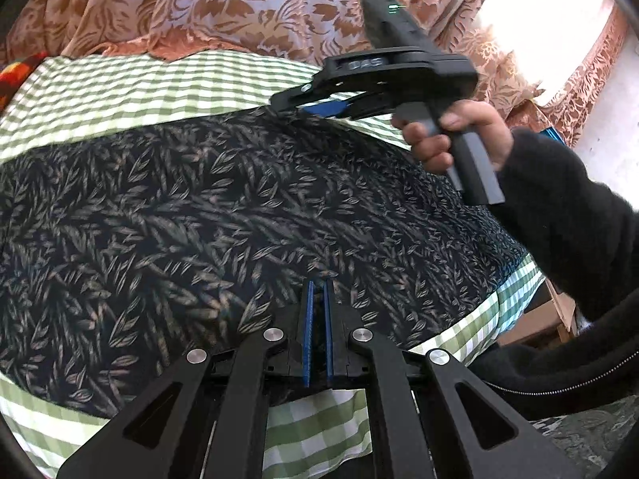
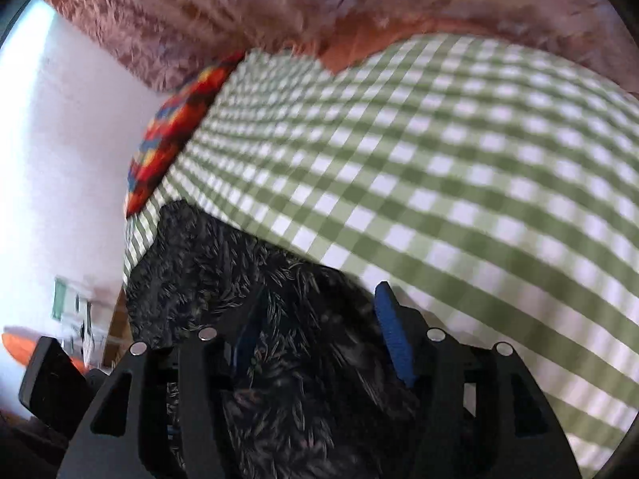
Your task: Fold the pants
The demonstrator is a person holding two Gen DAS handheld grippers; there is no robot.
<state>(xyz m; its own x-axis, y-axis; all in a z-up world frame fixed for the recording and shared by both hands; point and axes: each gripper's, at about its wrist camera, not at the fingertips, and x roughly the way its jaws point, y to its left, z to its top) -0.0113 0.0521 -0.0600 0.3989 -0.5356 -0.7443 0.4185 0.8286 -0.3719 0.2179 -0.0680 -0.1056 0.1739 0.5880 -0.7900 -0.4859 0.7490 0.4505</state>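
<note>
Nearest us, our left tongs (image 1: 318, 311) are pressed nearly together at the near edge of the pants (image 1: 199, 215), and a sliver of dark cloth seems to sit between the blue pads, though we cannot be sure. The pants, black with a pale leaf print, lie spread across the bed (image 1: 120, 84) with its green checked sheet. Farther off, our right hand (image 1: 451, 135) holds the right tongs (image 1: 319, 107) at the far edge of the pants. In the blurred right wrist view those tongs stand spread with cloth bunched between the fingers (image 2: 393, 335). Beyond hangs a floral curtain (image 1: 239, 4).
</note>
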